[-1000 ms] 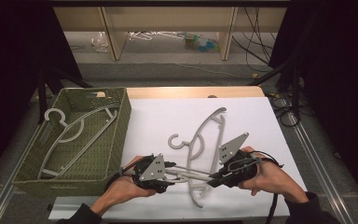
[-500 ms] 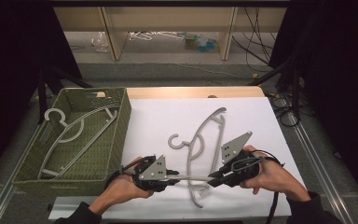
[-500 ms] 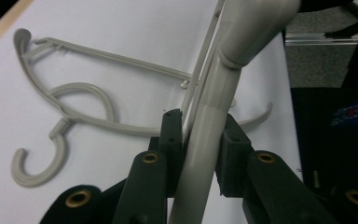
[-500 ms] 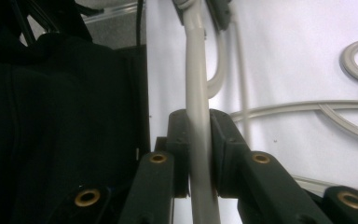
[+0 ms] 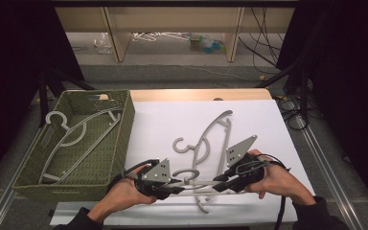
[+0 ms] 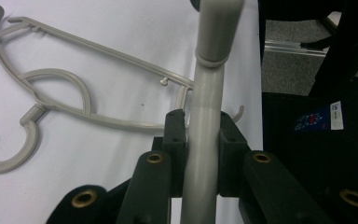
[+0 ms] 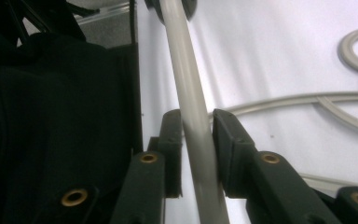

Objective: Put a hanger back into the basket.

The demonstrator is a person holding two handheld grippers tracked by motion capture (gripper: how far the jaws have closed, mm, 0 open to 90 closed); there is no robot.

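Both hands are at the near edge of the desk (image 5: 268, 115), which is covered by a white sheet.

Left tongs (image 5: 179, 188): clamped on the straight bar of a grey hanger (image 5: 199, 184). In the left gripper view the two jaws press against either side of the bar (image 6: 204, 140).

Right tongs (image 5: 218, 181): clamped on the same bar from the other end. In the right gripper view the bar (image 7: 193, 126) runs up between the two jaws, touching both.

The held hanger sits between the two hands, just above the sheet; its hook curls up between the tongs.

A second grey hanger (image 5: 211, 136) lies flat on the sheet just beyond the hands, hook pointing left.

A green woven basket (image 5: 124, 120) stands at the left of the desk, with a third hanger (image 5: 72, 139) lying inside it.
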